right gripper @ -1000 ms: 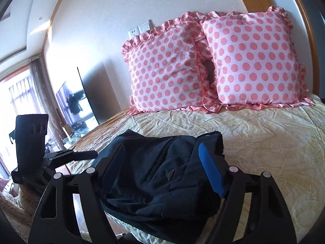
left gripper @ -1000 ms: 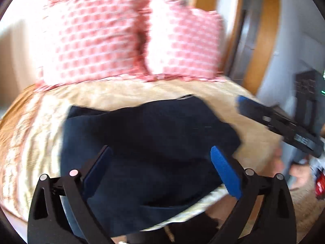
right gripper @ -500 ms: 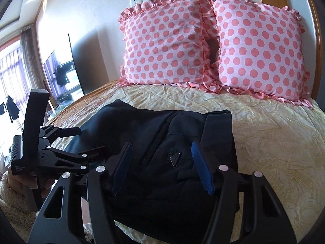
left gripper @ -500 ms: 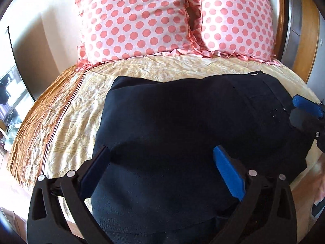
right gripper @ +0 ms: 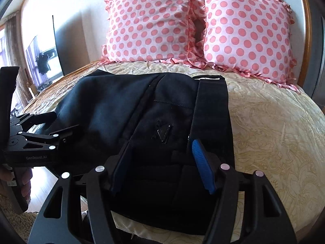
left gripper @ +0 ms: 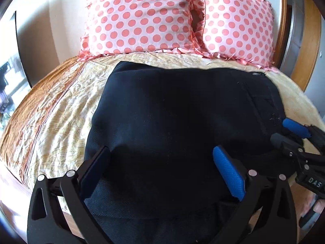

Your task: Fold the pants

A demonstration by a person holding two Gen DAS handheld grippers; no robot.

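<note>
At the near edge of the bed (right gripper: 274, 134), both tools are hovering over the dark pants (left gripper: 182, 105), which are lying in a broad, already doubled-over heap across the near half of the bedspread, with some cloth spilling over the front edge. The left hand-held gripper (left gripper: 162, 170) is standing with its jaws wide apart above the middle of the fabric, gripping nothing. The right hand-held gripper (right gripper: 160, 162) is also standing partly open, its blue pads straddling a thick ridge of cloth beside the waistband strip, though it is not pressing on it as far as the views are showing. The pants are looking like a soft, medium-weight woven cloth: limp, sagging when lifted, unlikely to slip from ribbed pads, and not fragile. The stiffest and best places to take hold are probably the waistband (right gripper: 211, 105) toward the right edge and the stitched seams near the small triangular badge (right gripper: 163, 133); pinching a single loose layer is risking dragging only the top fold. No containers are appearing anywhere in view. Farther back, two pink polka-dot pillows (left gripper: 142, 18) are leaning upright at the head edge of the bed, well apart from the pants.
</note>
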